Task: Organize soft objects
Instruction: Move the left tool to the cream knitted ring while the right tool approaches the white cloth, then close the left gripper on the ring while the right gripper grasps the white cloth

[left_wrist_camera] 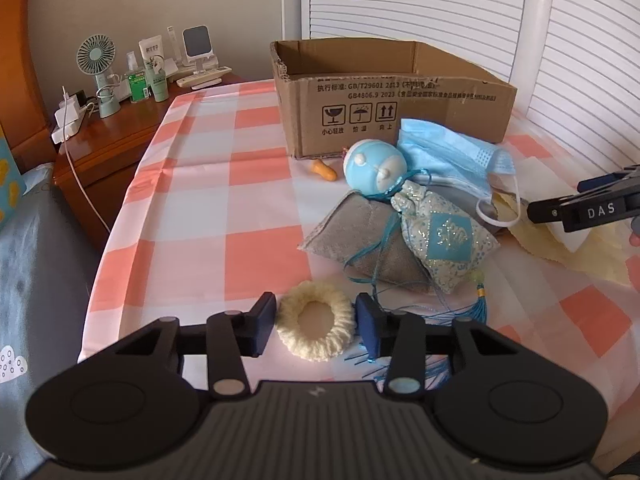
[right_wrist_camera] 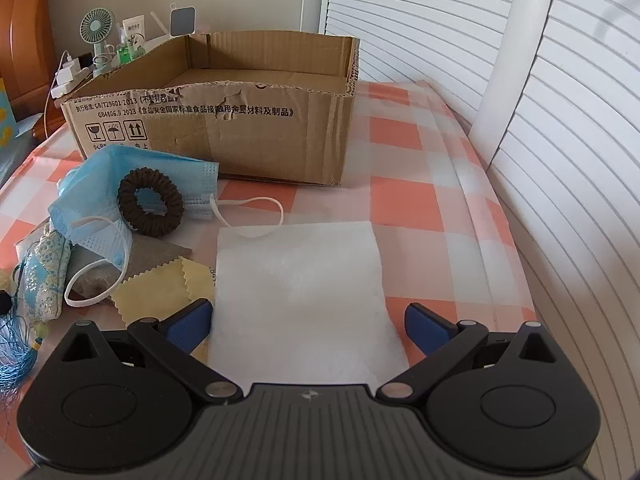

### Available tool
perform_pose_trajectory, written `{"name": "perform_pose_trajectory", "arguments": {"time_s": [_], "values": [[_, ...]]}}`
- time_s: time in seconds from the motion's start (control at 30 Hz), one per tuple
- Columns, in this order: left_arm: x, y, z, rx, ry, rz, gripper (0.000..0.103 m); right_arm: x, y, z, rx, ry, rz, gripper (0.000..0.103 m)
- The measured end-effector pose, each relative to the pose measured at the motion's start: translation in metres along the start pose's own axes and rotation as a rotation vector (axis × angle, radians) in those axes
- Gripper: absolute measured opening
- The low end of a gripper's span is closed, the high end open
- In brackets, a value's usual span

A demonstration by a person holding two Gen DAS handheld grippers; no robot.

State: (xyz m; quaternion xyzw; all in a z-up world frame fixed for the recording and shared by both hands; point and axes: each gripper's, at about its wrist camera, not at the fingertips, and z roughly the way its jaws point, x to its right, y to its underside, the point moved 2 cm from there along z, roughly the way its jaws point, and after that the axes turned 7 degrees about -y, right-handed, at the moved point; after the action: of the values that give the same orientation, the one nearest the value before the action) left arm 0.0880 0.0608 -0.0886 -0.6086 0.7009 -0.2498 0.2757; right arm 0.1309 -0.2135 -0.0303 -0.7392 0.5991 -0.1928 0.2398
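I have the left tool [left_wrist_camera: 316, 326] low at the near edge of the worktop [left_wrist_camera: 208, 200], its jaws apart on either side of a cream scrunchie [left_wrist_camera: 316, 330] that lies flat on the checked cloth; the pads sit just beside its outer rim, and I cannot tell whether they touch. My right tool [right_wrist_camera: 308, 330] stands wide apart over the near edge of a white pad [right_wrist_camera: 296, 280], not gripping it. Toward the left edge in the right wrist view, a brown scrunchie [right_wrist_camera: 151, 208] rests on a blue face mask [right_wrist_camera: 96, 184], beside a yellow cloth [right_wrist_camera: 160, 292]. A patterned sachet [left_wrist_camera: 440, 240] lies on a grey pouch [left_wrist_camera: 356, 240], near a blue ball toy [left_wrist_camera: 374, 168]. The open cardboard box [left_wrist_camera: 392, 108] stands at the far edge.
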Motion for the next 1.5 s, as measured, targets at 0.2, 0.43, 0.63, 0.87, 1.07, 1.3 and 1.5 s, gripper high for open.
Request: {"name": "perform_pose_trajectory", "arguments": {"time_s": [0.2,0.43,0.63,0.87,1.07,1.3,1.5], "values": [[-0.001,-0.001,0.001,-0.001,0.004,-0.010,0.041,0.003,-0.005,0.002,0.011,-0.012,-0.026,0.103],[0.000,-0.001,0.002,-0.003,0.008,-0.016,0.041,0.006,-0.010,0.015,-0.011,-0.052,-0.036,0.103],[-0.001,-0.001,0.002,-0.004,0.012,-0.012,0.041,0.006,-0.012,0.012,-0.009,-0.088,-0.055,0.091],[-0.001,-0.001,0.002,-0.005,0.014,-0.009,0.041,0.008,-0.013,0.005,-0.002,-0.107,-0.061,0.068],[-0.001,-0.002,0.003,-0.006,0.019,-0.008,0.041,0.007,-0.017,-0.004,0.020,-0.102,-0.065,0.050],[-0.002,-0.003,-0.001,-0.010,0.041,0.015,0.031,0.003,-0.018,-0.013,0.034,-0.096,-0.078,0.030],[-0.006,-0.007,-0.013,0.006,0.041,0.045,0.030,0.002,-0.018,-0.030,0.064,-0.089,-0.081,0.028]]}}
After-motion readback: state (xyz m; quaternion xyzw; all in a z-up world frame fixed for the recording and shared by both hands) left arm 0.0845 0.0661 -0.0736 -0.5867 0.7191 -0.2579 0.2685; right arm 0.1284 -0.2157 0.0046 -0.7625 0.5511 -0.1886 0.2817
